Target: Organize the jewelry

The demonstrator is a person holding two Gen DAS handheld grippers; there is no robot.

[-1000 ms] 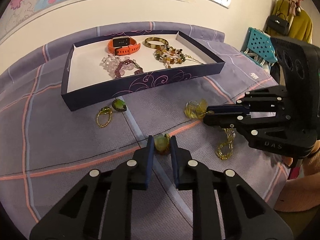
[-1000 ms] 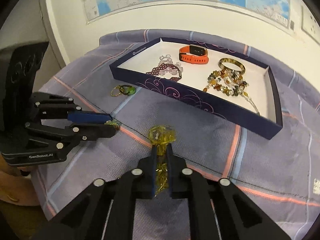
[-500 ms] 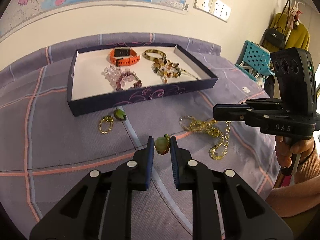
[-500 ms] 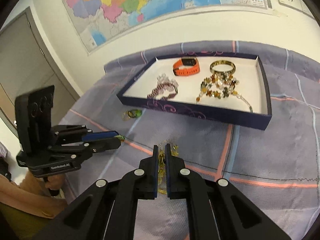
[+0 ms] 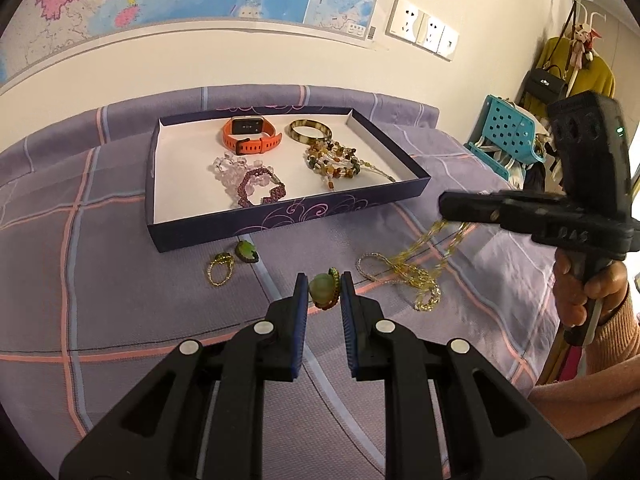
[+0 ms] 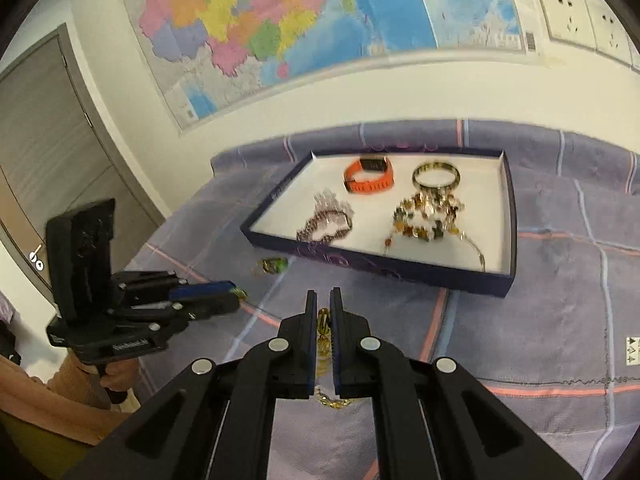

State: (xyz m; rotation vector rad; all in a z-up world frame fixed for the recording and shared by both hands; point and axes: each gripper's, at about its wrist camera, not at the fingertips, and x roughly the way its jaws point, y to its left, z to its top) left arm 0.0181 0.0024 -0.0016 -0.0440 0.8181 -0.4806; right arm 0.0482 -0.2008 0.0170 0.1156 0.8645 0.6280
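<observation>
My left gripper (image 5: 324, 286) is shut on a green bead ring (image 5: 323, 289) and holds it above the purple cloth. My right gripper (image 6: 323, 306) is shut on a gold chain necklace (image 6: 323, 326). In the left wrist view the necklace (image 5: 416, 268) hangs from the right gripper (image 5: 444, 208) with its lower end on the cloth. The dark blue tray (image 5: 280, 220) holds an orange watch (image 5: 249, 138), a bangle (image 5: 310, 132), mixed beads (image 5: 334, 160) and a purple bracelet (image 5: 258, 188). A green ring and gold loop (image 5: 234, 260) lie in front of the tray.
The tray also shows in the right wrist view (image 6: 400, 270). A wall with a map stands behind the table. A blue basket (image 5: 508, 140) and hanging clothes are at the right. A door (image 6: 52, 152) is at the left.
Both grippers have risen. The right gripper has lifted the gold necklace so it stretches up off the cloth. The left still holds the green ring.
</observation>
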